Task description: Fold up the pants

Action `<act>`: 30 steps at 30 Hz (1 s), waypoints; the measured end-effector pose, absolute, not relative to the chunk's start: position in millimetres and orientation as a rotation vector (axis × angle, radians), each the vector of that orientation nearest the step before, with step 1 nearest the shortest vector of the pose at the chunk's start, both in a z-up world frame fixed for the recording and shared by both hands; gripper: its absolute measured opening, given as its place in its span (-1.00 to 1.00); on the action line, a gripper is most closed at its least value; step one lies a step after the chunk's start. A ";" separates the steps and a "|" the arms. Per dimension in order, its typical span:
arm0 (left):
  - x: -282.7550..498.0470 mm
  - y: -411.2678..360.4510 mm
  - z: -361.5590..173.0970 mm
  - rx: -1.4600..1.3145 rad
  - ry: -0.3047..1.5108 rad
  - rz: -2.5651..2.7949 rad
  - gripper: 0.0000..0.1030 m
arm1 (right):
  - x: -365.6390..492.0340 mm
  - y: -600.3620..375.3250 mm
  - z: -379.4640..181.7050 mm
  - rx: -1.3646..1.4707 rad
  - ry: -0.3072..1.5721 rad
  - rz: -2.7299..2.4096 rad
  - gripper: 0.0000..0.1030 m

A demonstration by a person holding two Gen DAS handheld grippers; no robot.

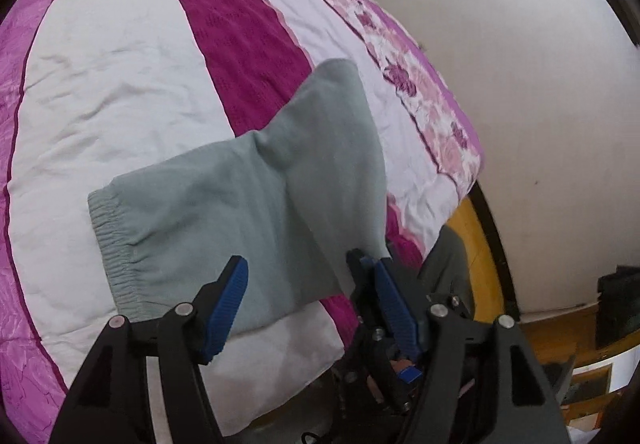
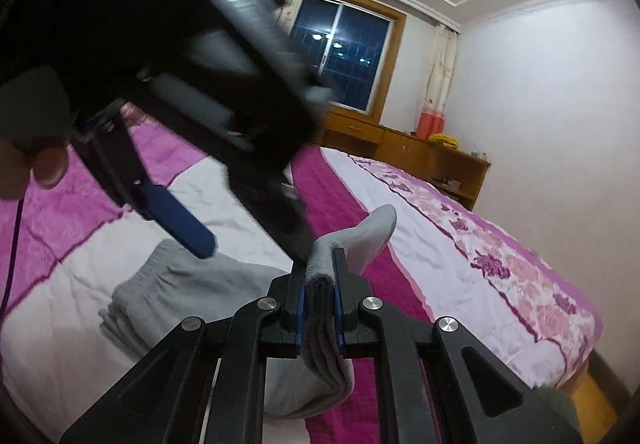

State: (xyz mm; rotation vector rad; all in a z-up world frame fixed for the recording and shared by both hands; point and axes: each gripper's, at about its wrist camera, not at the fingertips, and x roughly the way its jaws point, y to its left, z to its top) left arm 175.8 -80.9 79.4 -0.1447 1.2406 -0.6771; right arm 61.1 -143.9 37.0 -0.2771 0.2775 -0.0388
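Left wrist view looks down on a pair of grey-green soft cotton pants [image 1: 256, 204] lying folded on a bed cover of white, magenta and pink striped fabric [image 1: 112, 84], with the gathered elastic waistband [image 1: 116, 244] at the near left and the legs running toward the far right. The left gripper [image 1: 300, 284], black with blue ribbed pads, hangs over the near part of the pants with its fingers spread wide apart and nothing between them. Just beside its right finger, the right gripper [image 1: 370, 264] shows as a second black and blue tool at the right near corner of the cloth.

Right wrist view shows the right gripper [image 2: 320, 284] pressed together on a thick fold of the pants [image 2: 360, 240]; several grey layers are pinched between its blue pads and hang down below them. A trouser end rises beyond the fingers over the magenta stripe. The left gripper [image 2: 248, 228] fills the upper left, blurred, one blue pad [image 2: 180, 224] above the waistband [image 2: 136, 288]. At the far side stand a wooden desk unit [image 2: 400, 148], a dark window [image 2: 340, 56] and a pale curtain [image 2: 436, 84] against a white wall [image 2: 540, 104].
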 end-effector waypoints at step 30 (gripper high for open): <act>193.3 -110.3 80.6 -0.022 1.272 -0.619 -0.82 | 41.3 -124.7 21.4 -0.452 0.199 0.006 -0.57</act>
